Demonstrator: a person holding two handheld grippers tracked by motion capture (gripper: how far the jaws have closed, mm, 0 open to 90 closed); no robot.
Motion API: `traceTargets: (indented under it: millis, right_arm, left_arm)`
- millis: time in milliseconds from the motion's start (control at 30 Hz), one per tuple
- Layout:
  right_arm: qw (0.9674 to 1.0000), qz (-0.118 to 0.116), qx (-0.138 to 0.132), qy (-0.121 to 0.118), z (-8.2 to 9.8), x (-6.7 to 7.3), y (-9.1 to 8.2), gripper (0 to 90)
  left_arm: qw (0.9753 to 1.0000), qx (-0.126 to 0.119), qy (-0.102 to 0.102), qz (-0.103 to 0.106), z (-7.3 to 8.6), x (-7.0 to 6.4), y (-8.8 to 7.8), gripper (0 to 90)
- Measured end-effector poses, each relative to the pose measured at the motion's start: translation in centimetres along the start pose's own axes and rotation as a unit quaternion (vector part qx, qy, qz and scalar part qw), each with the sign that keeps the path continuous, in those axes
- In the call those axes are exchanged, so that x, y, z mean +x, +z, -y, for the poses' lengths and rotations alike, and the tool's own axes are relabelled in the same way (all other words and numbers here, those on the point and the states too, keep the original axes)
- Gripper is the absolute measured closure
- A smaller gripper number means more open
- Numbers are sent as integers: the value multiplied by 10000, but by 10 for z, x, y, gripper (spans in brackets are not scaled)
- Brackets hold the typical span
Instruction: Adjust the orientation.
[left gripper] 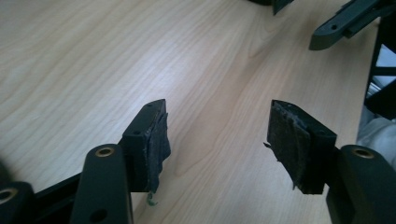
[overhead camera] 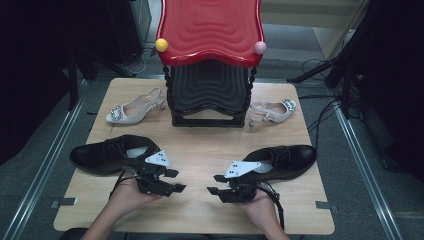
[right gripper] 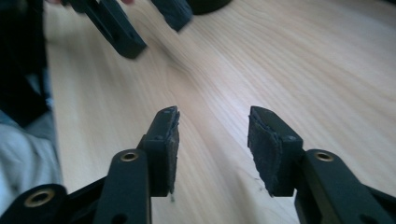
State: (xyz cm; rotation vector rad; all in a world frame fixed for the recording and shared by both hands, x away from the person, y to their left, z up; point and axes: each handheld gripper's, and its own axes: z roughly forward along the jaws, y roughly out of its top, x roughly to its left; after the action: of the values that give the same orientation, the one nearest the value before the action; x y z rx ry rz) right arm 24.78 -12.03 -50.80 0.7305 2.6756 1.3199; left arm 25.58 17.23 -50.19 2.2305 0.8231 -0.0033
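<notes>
Two black leather shoes lie on the wooden table (overhead camera: 200, 145): one at the left (overhead camera: 107, 152), one at the right (overhead camera: 287, 160). Near the front edge a hand holds each gripper, tips pointing at each other across a bare gap. My left gripper (overhead camera: 176, 181) sits just right of the left shoe's heel, my right gripper (overhead camera: 215, 184) just left of the right shoe's heel. In the left gripper view my left gripper (left gripper: 217, 135) stands open over bare wood. In the right gripper view my right gripper (right gripper: 212, 140) is open too, nothing between its pads.
A small rack with a red top (overhead camera: 210, 30) and a black lower shelf (overhead camera: 210, 90) stands at the back centre. A beige slingback heel lies on each side of it, left (overhead camera: 132, 107) and right (overhead camera: 272, 111). Dark floor and cables surround the table.
</notes>
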Motion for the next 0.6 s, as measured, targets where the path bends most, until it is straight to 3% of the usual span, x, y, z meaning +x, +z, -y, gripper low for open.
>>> traceTargets:
  millis: [67,167,333,433,600]
  right_arm:
    - [9999,-111,-42,43,1,0,-2,499]
    - [10000,6,-46,55,2,1,-5,462]
    - [9992,24,3,393,2,-2,-6,470]
    - [9982,18,30,601,4,-6,-4,425]
    - [9976,-3,-101,681,0,-10,-5,429]
  left_arm:
    - [9998,-51,-178,-63,0,4,-2,405]
    - [9990,84,-405,-177,-2,6,-5,469]
    - [9993,-18,-274,-262,-1,5,-9,482]
    - [9991,-31,-281,-310,1,5,-11,467]
    - [9985,-204,-320,-383,2,5,-15,451]
